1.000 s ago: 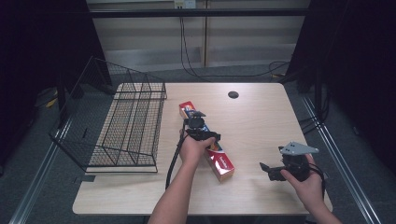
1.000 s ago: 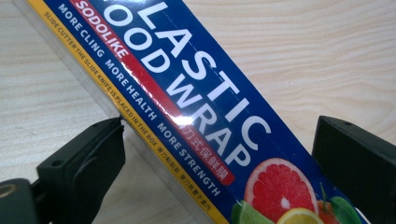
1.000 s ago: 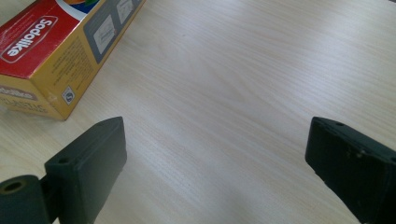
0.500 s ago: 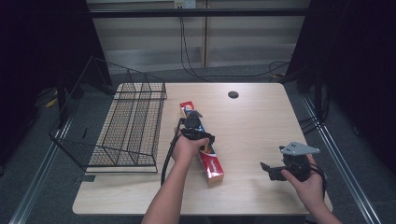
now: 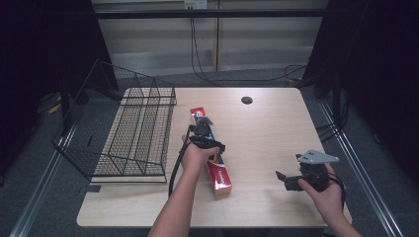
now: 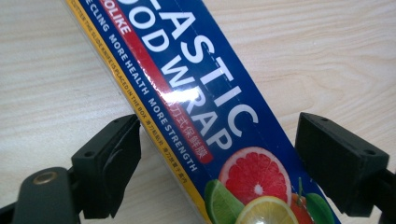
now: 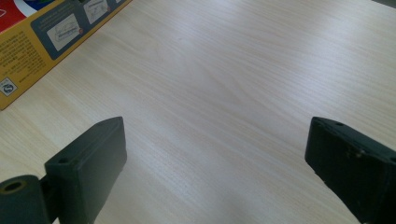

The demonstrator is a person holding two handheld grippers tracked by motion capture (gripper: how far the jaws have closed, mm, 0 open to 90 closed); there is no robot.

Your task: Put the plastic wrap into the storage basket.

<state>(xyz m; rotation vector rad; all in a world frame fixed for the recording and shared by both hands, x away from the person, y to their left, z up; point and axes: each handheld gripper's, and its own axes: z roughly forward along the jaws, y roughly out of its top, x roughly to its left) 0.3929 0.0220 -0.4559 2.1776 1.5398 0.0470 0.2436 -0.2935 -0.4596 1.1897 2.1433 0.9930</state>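
Observation:
A long box of plastic food wrap (image 5: 219,174), blue and red with fruit printed on it, lies on the wooden table (image 5: 276,133) beside the basket. My left gripper (image 5: 203,134) reaches down over the middle of the box. In the left gripper view the box (image 6: 210,116) runs slantwise between the two jaws. They have just been closing, and both pads now press on its edges. My right gripper (image 5: 282,178) rests low at the front right of the table and points left. Its jaws (image 7: 215,158) stand wide open over bare wood, with a corner of the box (image 7: 42,28) far off.
A black wire basket (image 5: 133,133) stands on the table's left part, its near side toward the box. A round cable hole (image 5: 246,100) lies at the back of the table. Bare wood stretches between the box and my right hand.
The left hand shifted slightly and the box's near end swung to the left on the table. The right hand and its gripper have kept still.

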